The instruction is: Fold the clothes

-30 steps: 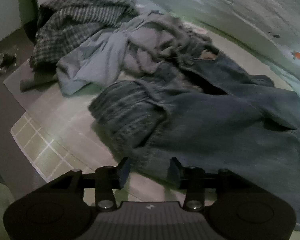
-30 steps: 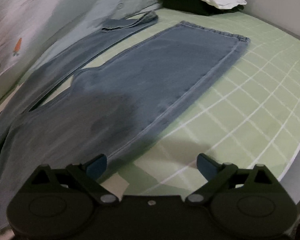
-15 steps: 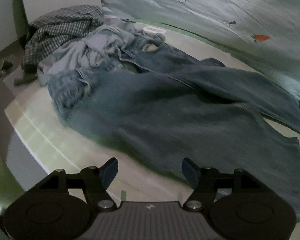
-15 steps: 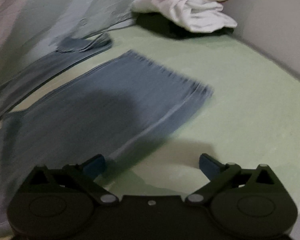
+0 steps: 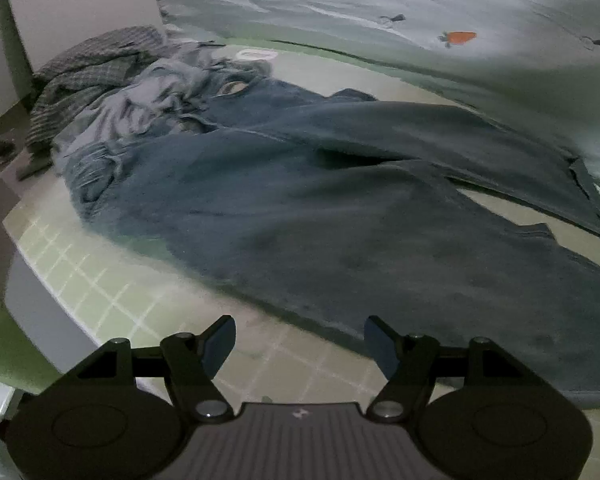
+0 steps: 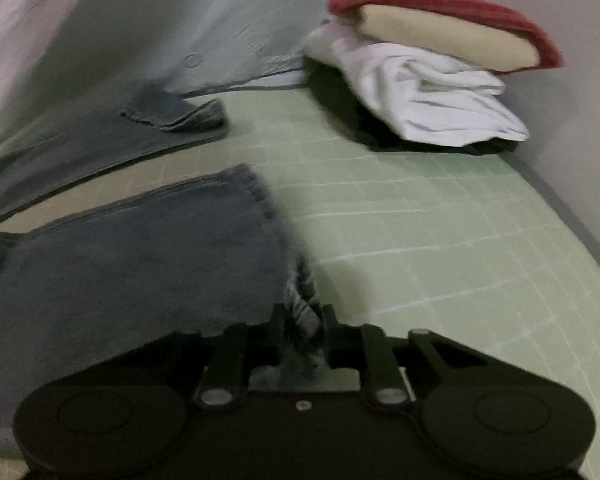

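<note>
Jeans [image 5: 340,216] stretch left to right; our right tongs [image 6: 300,320] pinch the near hem, left tongs [image 5: 298,340] spread beside the near edge.

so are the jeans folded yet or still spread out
Spread out. The jeans lie flat on the green mat, legs apart; the right tool is pinching one leg's hem.

Jeans [image 6: 140,264] hem corner hidden btwn fingers [image 6: 278,320]; edges blurred.
</note>
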The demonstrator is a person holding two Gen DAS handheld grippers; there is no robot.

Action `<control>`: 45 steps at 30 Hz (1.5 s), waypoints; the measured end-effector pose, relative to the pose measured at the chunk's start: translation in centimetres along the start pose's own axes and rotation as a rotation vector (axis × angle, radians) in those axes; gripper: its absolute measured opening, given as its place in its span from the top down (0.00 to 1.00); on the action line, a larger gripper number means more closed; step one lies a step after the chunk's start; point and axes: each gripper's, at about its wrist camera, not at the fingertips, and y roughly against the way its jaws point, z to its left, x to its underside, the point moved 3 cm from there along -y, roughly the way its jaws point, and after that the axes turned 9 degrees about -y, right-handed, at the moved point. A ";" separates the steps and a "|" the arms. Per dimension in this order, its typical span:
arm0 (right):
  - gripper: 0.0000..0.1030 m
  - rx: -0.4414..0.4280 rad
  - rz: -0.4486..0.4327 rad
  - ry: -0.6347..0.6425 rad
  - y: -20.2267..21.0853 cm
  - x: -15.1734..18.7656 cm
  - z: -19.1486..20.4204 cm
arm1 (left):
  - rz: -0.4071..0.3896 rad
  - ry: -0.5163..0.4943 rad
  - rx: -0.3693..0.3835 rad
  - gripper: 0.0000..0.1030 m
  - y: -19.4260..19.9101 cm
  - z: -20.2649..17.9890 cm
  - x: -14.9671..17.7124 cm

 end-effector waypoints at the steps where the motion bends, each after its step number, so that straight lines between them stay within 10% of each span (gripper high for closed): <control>1: 0.85 0.019 -0.010 -0.002 0.4 0.2 -0.7 | -0.001 -0.008 0.004 0.30 0.0 -0.6 -0.2; 16: 0.82 0.238 0.025 -0.058 5.9 4.5 -12.8 | 0.016 -0.123 0.103 0.30 -2.5 -7.1 -1.8; 19: 0.55 0.279 0.035 -0.014 5.9 3.8 -12.2 | 0.026 -0.132 0.092 0.29 -2.9 -6.7 -1.8; 21: 0.29 0.298 0.013 0.003 5.8 2.8 -11.5 | 0.041 -0.117 0.081 0.29 -3.3 -6.0 -1.9; 27: 0.03 0.254 -0.068 0.033 4.8 -0.9 -7.2 | 0.082 -0.071 0.022 0.21 -5.0 -4.1 -2.6; 45: 0.01 0.068 -0.079 0.488 -11.9 -10.5 12.7 | 0.169 0.044 -0.073 0.07 -13.5 -4.4 -7.1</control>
